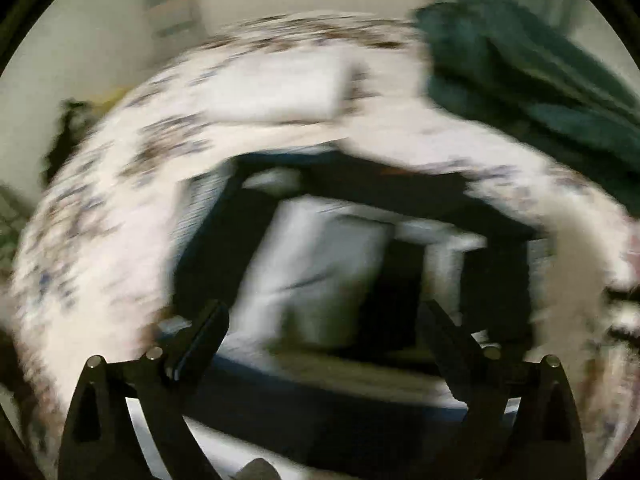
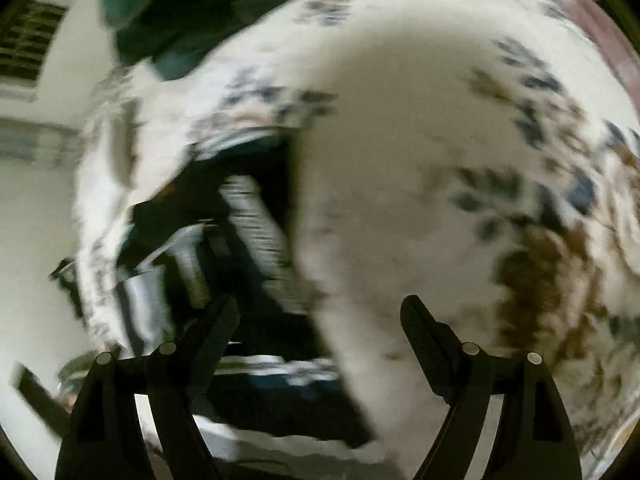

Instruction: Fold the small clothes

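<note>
Both views are heavily motion-blurred. A small garment in black and white/grey blocks [image 1: 332, 264] lies on a floral bedspread [image 1: 100, 216], just ahead of my left gripper [image 1: 324, 312], which is open and empty above it. In the right wrist view the same dark-and-white garment [image 2: 240, 240] lies to the left on the bedspread [image 2: 400, 160]. My right gripper [image 2: 320, 308] is open and empty, over the garment's right edge. A white folded piece [image 1: 280, 88] lies farther back.
A dark teal blanket or cloth [image 1: 520, 80] is heaped at the far right of the bed; it also shows in the right wrist view [image 2: 180, 12] at top left. Pale walls and floor lie beyond the bed edge [image 2: 36, 200].
</note>
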Motion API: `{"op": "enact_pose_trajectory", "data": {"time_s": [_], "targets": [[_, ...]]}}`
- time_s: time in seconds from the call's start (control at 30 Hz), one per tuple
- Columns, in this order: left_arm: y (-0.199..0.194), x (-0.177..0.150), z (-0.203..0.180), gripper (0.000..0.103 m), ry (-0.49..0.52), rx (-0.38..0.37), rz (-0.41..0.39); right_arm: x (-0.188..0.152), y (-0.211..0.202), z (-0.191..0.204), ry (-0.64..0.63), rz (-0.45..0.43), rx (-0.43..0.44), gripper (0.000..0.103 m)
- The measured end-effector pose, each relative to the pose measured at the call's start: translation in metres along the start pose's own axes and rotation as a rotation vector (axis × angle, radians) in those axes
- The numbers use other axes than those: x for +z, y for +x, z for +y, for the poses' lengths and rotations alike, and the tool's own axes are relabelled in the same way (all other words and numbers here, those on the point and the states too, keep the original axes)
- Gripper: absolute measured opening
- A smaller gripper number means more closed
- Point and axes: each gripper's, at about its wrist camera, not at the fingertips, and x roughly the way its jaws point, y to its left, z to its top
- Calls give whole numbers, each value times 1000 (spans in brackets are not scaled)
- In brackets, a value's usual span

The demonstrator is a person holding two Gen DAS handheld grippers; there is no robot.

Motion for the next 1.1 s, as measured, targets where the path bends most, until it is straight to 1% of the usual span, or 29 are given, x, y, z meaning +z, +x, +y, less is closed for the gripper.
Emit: {"op": "enact_pose_trajectory", "data": {"time_s": [0.03,0.07,0.13,0.17,0.23,0.27,0.3,0.33,0.37,0.4,0.43,0.5,0.57,0.6,0.67,0.77,0.83,0.87,0.93,0.97,1.0,1.03,1.07,1.1], "targets": [[4,-9,23,96,-25,46,26,4,6,12,-23,8,9,85],[8,-14,36,96,-41,69,46,10,18,26,-53,25,20,85],[18,-30,71,96,-91,149,102,16,44,50,-89,55,24,85],[21,-33,81,96,-109,165,116,20,62,62,-119,81,14,85],[25,-44,107,96,-168,200,139,25,94,77,-162,127,-38,83],[26,-47,116,96,-187,212,144,27,110,83,-180,146,-81,80],[28,-48,122,96,-201,218,147,25,120,86,-198,156,-111,67],[30,-50,131,96,-221,229,150,24,128,91,-220,153,-151,50],[32,-51,134,96,-233,234,148,21,130,95,-249,128,-194,16],[33,-49,140,96,-249,234,145,20,127,98,-263,101,-209,8],[36,-46,147,96,-272,231,140,17,117,100,-268,64,-208,7],[38,-38,154,96,-298,224,128,8,86,102,-284,-29,-242,7],[43,-24,162,96,-331,209,104,3,65,96,-268,-78,-275,7],[47,-17,165,96,-346,198,95,3,59,93,-262,-85,-291,7],[56,0,167,96,-364,179,82,1,55,82,-247,-83,-351,7],[75,21,164,96,-349,171,78,4,61,64,-197,-43,-407,7],[93,37,161,96,-337,142,77,3,66,58,-175,-17,-398,8],[98,41,160,96,-327,139,77,4,71,56,-166,10,-389,9],[120,53,153,96,-264,134,97,8,75,52,-137,69,-350,21],[127,56,152,96,-244,139,112,10,70,47,-94,92,-311,26],[133,58,151,96,-227,131,128,10,62,42,-56,96,-272,40],[131,59,151,96,-222,109,121,11,49,37,-17,88,-229,52],[127,59,152,96,-219,104,107,12,33,33,17,68,-189,55],[116,58,151,96,-211,93,83,13,16,28,40,50,-152,56]]}}
